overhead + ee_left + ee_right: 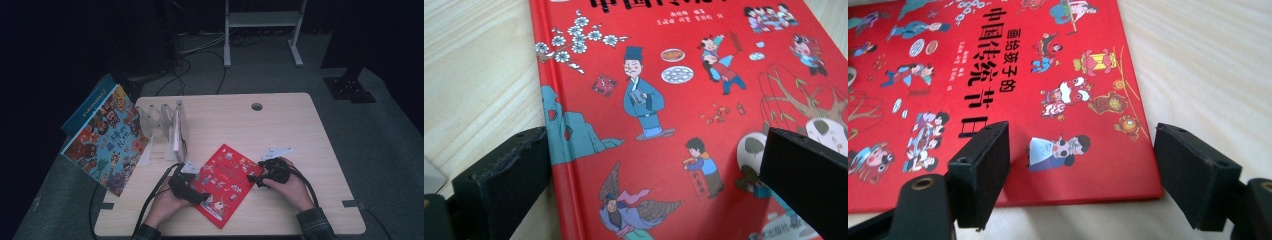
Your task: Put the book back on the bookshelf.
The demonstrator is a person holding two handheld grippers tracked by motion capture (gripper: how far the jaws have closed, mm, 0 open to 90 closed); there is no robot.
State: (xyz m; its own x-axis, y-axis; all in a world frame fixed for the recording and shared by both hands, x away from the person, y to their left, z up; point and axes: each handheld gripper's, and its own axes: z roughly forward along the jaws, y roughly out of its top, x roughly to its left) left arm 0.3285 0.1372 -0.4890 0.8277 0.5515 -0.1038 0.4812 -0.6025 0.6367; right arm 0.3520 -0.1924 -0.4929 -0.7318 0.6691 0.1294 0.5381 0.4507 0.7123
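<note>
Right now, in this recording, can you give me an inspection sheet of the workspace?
Surface: light wooden table with a round cable hole.
Job's things: red picture book lying flat, cover up, angled between the two hands.
Clutter: blue picture book leaning at the table's left edge; clear book rack holding one thin book upright.
Grippers: left tool at the red book's left edge, jaws open astride the spine; right tool at its right corner, jaws open, not pressing.
Cables: black cable trails from the left tool; more lie on the floor behind.
Surroundings: grey carpet, white frame legs beyond the table.
</note>
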